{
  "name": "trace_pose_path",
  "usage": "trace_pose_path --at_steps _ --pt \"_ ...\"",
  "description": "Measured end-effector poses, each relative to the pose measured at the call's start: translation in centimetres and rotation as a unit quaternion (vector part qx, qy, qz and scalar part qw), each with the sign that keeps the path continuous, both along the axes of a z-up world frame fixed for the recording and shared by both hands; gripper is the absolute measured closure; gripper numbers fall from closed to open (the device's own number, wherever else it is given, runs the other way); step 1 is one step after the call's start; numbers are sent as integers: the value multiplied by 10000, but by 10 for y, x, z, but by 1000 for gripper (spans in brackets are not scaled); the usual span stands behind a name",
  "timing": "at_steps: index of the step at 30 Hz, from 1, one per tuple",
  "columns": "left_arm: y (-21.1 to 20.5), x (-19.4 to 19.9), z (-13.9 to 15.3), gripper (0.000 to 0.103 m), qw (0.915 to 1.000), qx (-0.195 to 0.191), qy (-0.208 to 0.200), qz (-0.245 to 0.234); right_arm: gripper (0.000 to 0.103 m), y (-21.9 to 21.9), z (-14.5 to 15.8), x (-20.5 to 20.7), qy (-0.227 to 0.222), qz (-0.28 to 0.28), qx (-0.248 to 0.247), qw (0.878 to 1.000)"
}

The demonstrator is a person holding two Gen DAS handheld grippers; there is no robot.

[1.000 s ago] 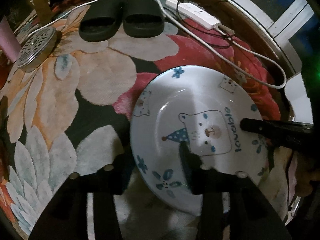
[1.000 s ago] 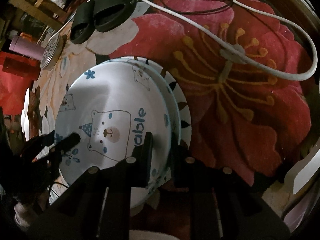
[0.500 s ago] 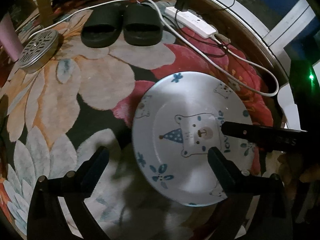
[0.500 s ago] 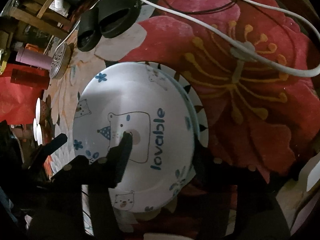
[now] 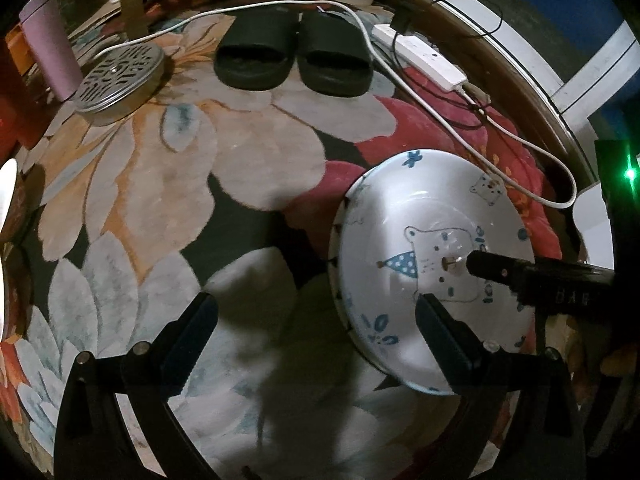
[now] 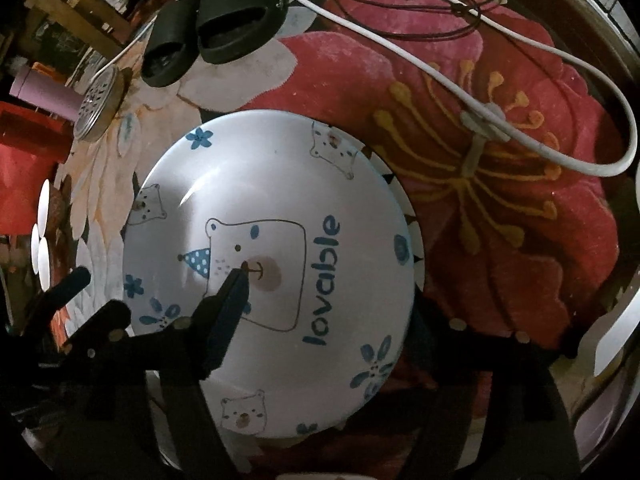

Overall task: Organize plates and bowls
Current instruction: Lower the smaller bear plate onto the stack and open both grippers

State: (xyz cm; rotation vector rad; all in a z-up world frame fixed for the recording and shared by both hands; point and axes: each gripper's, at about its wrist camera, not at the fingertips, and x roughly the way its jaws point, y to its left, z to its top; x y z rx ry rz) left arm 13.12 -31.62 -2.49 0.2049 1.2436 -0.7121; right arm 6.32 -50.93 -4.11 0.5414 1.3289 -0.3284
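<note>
From the left wrist view, the left gripper [image 5: 316, 312] stands with its jaws spread wide over the flowered rug [image 5: 168, 184], nothing between them; they have just been opening, and the plate [image 5: 404, 216] lies to the right, with only the right-hand finger reaching over its near rim. The plate is white with a blue-hatted bear drawn in its middle, and it rests on the rug beside a red flower in the weave. A dark finger of the right gripper [image 5: 520, 274] comes in from the right edge, its tip over the bear's face. Farther off sit a pair of black slippers [image 5: 294, 54], a round metal tin with a pierced lid [image 5: 120, 80], a pink cylinder [image 5: 50, 58] and a white power strip [image 5: 420, 56] whose cable [image 5: 512, 136] curls past the plate. From the right wrist view, the right gripper [image 6: 332, 308] is also parted, its jaws having just been opening – one finger points at the bear's nose, the other lies dark past the plate's right rim, and whether either pad touches the plate cannot be told. The plate [image 6: 276, 184], lettered "lovable", sits on top of another plate [image 6: 404, 204] whose patterned edge peeks out at the right. The left gripper [image 6: 84, 304] shows dark at the lower left – its fingers beside the plate's rim
</note>
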Motion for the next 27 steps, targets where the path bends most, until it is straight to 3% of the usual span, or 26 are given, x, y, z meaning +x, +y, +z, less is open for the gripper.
trace_pose_path --at_steps 2,7,12,22,27 --pt "5 1 -1 3 10000 -4 48 54 25 -3 -1 -1 -33 -143 104 9998" --pt "17 4 -3 3 9998 -14 117 167 23 -24 -7 -14 -225 -851 1026 9908" --pt "23 6 -7 3 9996 0 175 231 24 -23 -2 -24 -356 -1011 1156 9875" --pt "22 5 -3 3 9997 -15 127 219 22 -3 18 -26 16 -402 -52 9992" --pt "25 7 0 3 9996 -9 78 280 22 11 31 -23 -164 21 -596 9981"
